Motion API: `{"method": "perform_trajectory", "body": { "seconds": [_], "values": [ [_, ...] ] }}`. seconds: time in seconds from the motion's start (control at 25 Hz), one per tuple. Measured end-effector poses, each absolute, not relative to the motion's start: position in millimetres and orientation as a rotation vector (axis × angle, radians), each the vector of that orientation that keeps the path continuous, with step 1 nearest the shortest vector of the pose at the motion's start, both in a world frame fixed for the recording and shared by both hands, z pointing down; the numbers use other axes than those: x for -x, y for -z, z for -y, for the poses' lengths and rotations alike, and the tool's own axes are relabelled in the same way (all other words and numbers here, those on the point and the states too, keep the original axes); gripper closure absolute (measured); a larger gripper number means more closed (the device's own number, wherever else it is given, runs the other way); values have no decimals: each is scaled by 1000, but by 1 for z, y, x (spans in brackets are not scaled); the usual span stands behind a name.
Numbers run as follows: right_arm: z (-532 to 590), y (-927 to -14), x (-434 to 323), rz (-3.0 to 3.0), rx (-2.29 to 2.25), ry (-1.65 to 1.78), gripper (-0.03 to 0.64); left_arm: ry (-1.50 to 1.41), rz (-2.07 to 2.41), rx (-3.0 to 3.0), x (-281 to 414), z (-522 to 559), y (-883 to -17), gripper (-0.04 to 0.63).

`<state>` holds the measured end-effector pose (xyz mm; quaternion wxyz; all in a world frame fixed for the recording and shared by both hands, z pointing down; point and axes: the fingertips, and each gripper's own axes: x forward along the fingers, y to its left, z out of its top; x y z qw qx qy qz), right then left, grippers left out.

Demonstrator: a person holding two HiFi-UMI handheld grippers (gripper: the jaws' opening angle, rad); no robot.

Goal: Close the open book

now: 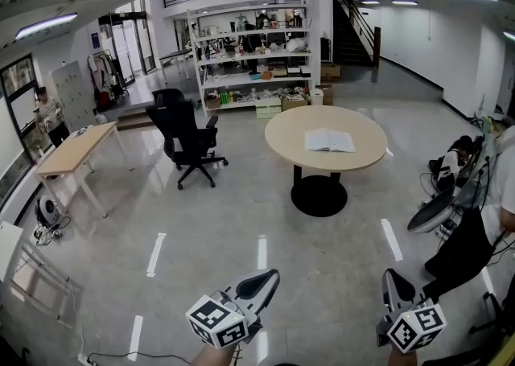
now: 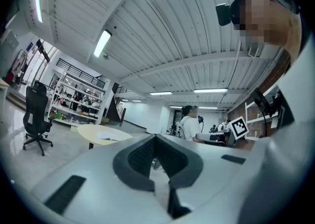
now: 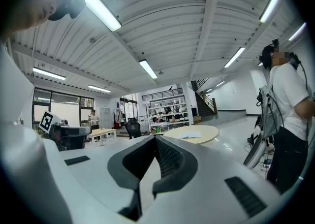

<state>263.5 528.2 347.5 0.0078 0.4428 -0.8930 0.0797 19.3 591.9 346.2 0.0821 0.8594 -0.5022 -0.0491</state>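
Grippers were both low at the 6 o'clock edge of the head view, each held about level and pointing ahead over the floor. The left gripper [image 1: 269, 277] leaned with its tip toward 1 o'clock, and its marker cube [image 1: 216, 322] sat behind it, close to the person's hand. The right gripper [image 1: 392, 277] pointed nearly to 12 o'clock, its tip a little toward 11 o'clock. The two stood well apart from each other, side by side.

In the left gripper view the dark pads met at the tip, so these tongs were clenched with nothing between them. The right gripper view showed the same: pads pressed together and holding nothing.

The open book [image 1: 329, 141] lay flat on the round table [image 1: 282, 143], on the side of the top toward 3 o'clock. It was far ahead of both grippers, at about 12 o'clock from them, and neither touched it. A black office chair [image 1: 187, 135] stood at 9 o'clock from the table. A white shelf unit [image 1: 253, 55] stood behind the table at 11 o'clock.
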Motion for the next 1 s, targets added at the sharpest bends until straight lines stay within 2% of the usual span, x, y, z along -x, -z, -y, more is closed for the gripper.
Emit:
{"method": "perform_trajectory", "body": {
  "seconds": [0.44, 1.0],
  "values": [
    [-481, -365, -226, 2760, -1389, -273, 618, 137, 1416, -2610, 2, -531, -357, 611],
    [-263, -342, -219, 2874, -1248, -226, 618, 124, 1492, -2548, 1, -319, -348, 611]
  ]
}}
